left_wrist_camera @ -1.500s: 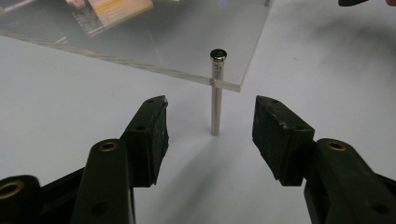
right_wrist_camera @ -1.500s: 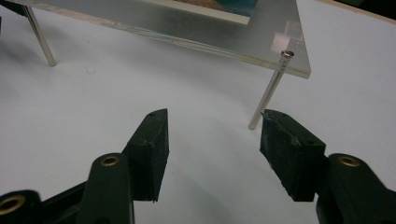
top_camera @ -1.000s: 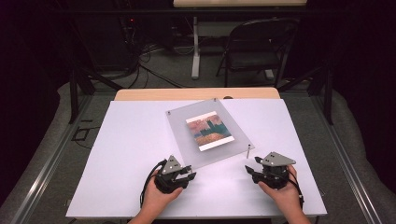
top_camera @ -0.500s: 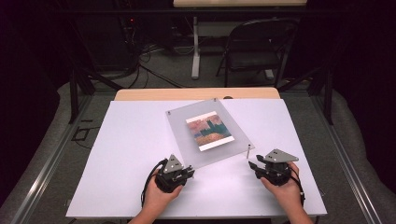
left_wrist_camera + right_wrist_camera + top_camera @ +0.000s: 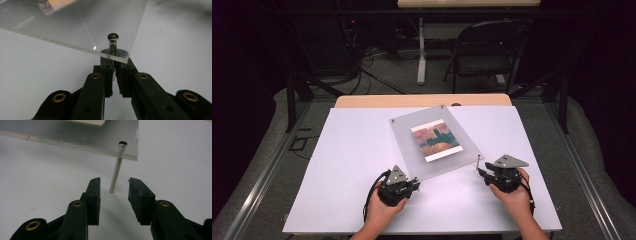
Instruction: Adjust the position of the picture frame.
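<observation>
A clear acrylic picture frame [image 5: 409, 135] with a colourful print [image 5: 436, 139] lies tilted above the white table [image 5: 352, 165]. At its near left corner a metal bolt [image 5: 113, 39] passes through the plate [image 5: 82, 27]. My left gripper [image 5: 114, 72] [image 5: 414, 185] is shut on the post just below that corner. At the near right corner a thin metal pin [image 5: 116, 170] [image 5: 478, 161] stands down to the table. My right gripper [image 5: 114, 186] [image 5: 480, 172] is open, and its jaws have just been closing. The pin's foot stands between the tips, and neither pad touches it.
A wooden strip [image 5: 422, 100] borders the table's far edge. Beyond it stand a folding chair [image 5: 484, 55] and cables on the floor [image 5: 377, 65]. Bare white tabletop lies to the left of the frame and in front of both hands.
The left jaws have closed onto the post under the frame's corner. The right gripper has edged toward the pin and its jaws stand narrower. The frame has not moved.
</observation>
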`<state>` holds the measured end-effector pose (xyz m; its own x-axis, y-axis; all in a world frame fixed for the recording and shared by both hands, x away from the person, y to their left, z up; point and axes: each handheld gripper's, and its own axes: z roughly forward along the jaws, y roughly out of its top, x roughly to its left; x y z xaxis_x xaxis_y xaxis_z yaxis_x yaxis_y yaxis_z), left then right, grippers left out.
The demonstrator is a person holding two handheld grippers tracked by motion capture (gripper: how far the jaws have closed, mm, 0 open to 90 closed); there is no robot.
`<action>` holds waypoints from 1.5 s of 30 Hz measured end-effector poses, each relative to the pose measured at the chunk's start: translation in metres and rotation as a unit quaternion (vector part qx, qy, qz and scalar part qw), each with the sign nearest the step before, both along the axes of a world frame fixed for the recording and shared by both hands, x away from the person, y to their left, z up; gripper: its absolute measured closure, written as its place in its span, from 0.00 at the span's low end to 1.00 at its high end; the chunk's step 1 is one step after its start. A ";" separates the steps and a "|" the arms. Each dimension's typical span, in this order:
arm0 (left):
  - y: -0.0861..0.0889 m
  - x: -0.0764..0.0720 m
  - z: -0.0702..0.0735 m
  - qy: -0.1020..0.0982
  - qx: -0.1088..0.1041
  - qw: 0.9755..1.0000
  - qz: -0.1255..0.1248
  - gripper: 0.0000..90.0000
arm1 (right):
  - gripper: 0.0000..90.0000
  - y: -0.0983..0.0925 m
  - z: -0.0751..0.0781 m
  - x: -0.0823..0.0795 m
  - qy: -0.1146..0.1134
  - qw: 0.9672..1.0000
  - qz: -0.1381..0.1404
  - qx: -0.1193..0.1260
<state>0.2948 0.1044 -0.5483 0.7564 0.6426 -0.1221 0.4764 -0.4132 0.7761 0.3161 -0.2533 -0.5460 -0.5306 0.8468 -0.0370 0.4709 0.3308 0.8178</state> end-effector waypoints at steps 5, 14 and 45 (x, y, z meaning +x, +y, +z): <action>0.000 0.000 0.000 0.000 -0.001 1.000 0.000 0.94 | 0.71 0.003 -0.005 0.014 0.010 1.000 -0.003 0.006; 0.001 0.000 0.000 0.002 -0.003 1.000 0.000 0.94 | 0.72 0.008 -0.010 0.027 0.014 1.000 -0.004 0.013; 0.006 0.000 0.002 0.015 -0.014 1.000 0.008 0.94 | 0.95 0.011 -0.007 0.031 0.023 0.999 0.010 0.035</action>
